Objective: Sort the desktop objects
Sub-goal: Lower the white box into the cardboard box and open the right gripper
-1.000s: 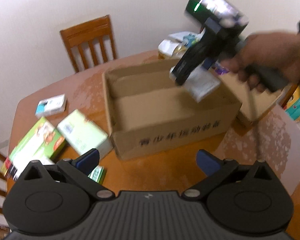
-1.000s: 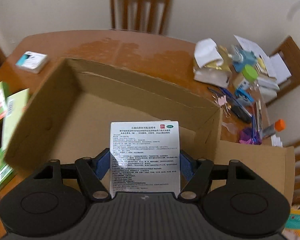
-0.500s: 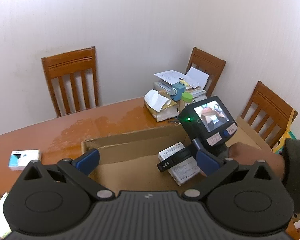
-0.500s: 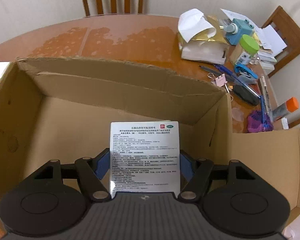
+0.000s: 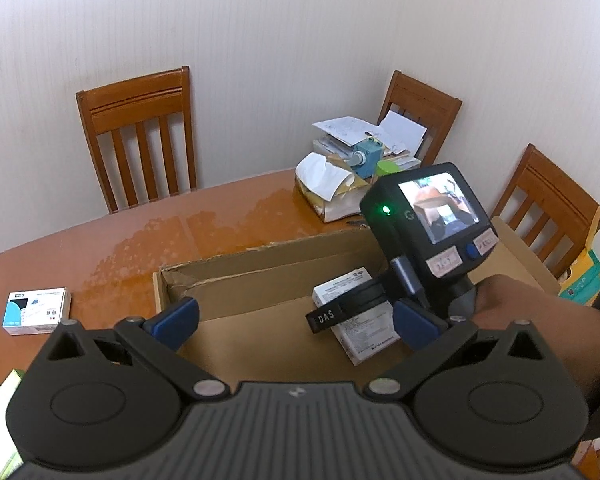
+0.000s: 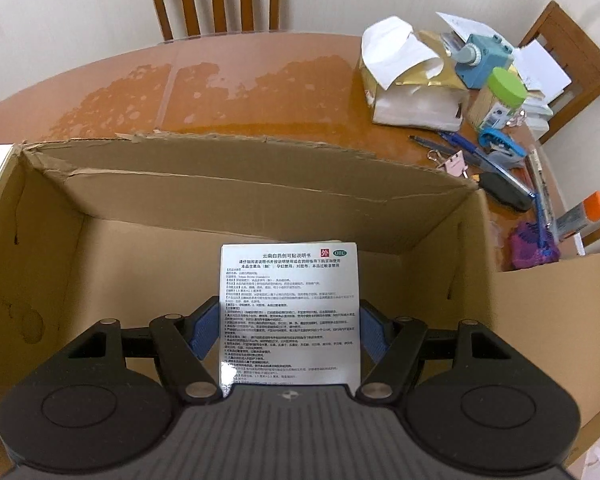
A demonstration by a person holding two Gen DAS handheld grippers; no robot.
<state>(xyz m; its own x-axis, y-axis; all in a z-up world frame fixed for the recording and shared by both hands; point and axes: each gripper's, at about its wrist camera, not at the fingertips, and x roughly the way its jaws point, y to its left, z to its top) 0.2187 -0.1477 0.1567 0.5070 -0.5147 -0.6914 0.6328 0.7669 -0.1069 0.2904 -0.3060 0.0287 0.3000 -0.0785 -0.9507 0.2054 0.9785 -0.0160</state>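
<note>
My right gripper [image 6: 290, 330] is shut on a white medicine box [image 6: 290, 308] with printed text, its blue pads pressing both sides. It holds the box low inside the open cardboard box [image 6: 236, 168]. From the left wrist view the same white medicine box [image 5: 358, 322] hangs in the cardboard box [image 5: 260, 264], with a hand behind the right gripper. My left gripper [image 5: 296, 316] is open and holds nothing, hovering over the cardboard box's near side. A small white and blue box [image 5: 36, 310] lies on the table to the left.
A wooden table [image 6: 240, 80] carries clutter at the right: a gold and white packet [image 6: 412, 88], a green-lidded jar [image 6: 500, 96], a blue device [image 6: 484, 56], pens [image 6: 468, 152], an orange-capped tube [image 6: 580, 214]. Wooden chairs [image 5: 140, 136] stand by the wall.
The right gripper sank with the medicine box deeper into the cardboard box. The left gripper's view swung from the green boxes at the left toward the wall and chairs.
</note>
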